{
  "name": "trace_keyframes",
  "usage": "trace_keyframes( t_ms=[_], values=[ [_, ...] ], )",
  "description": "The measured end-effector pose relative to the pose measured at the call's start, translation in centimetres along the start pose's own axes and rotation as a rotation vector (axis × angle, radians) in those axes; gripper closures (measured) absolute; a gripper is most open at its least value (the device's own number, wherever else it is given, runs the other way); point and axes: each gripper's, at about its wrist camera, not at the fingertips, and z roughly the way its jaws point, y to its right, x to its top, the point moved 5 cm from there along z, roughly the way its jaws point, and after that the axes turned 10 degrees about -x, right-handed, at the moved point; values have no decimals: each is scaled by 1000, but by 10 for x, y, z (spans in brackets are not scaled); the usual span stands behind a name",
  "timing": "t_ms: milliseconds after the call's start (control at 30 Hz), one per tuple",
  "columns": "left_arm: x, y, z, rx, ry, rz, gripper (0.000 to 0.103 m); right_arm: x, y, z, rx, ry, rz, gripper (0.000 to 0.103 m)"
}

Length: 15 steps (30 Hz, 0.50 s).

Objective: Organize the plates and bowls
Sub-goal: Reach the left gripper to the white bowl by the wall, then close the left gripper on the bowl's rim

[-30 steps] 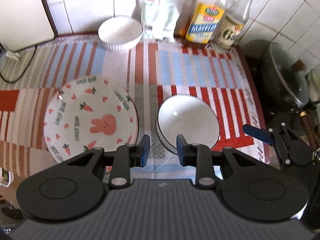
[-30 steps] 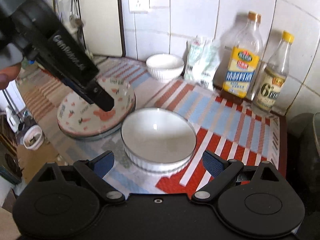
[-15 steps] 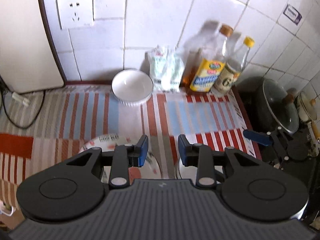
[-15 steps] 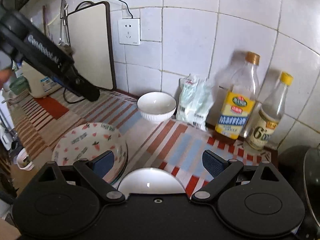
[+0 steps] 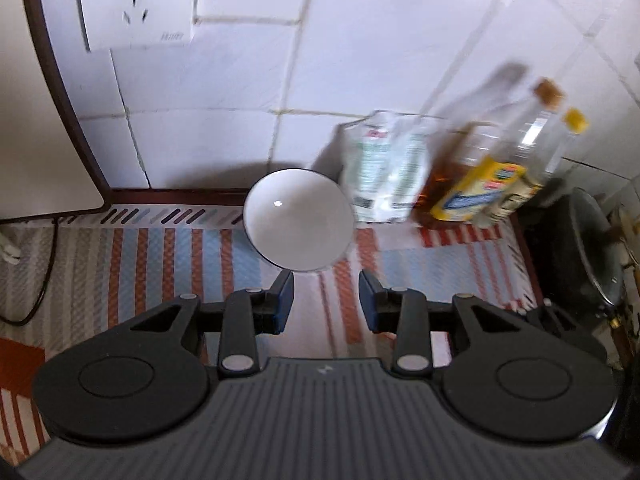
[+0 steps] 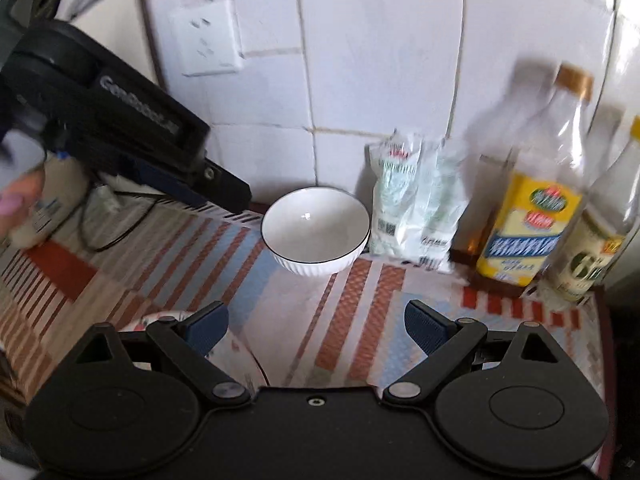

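Left wrist: white bowl [image 5: 298, 220] sits just beyond the opening, empty left tool [image 5: 325, 300].

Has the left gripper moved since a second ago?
Yes. The left gripper has advanced toward the tiled wall: the white bowl by the wall socket now sits just beyond its opening, empty jaws.

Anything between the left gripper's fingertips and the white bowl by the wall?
Nothing. In the left wrist view only bare striped cloth lies between the left gripper, jaws opening and empty, and the white bowl.
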Motion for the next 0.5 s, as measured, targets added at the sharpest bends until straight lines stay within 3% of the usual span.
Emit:
trace_keyframes(
  t_ms=[167, 333, 433, 500],
  values=[
    [15, -42, 40, 10, -28, 17, 69, 5, -27, 39, -55, -15, 165, 6],
    [21, -75, 81, -18, -69, 13, 69, 0, -41, 77, -88, -90, 289, 6],
    [22, -86, 106, -35, -94, 7, 69, 0, -44, 101, -138, -167, 309, 6],
    [22, -89, 118, -47, -110, 15, 72, 1, -46, 114, -117, -171, 317, 6]
  ],
)
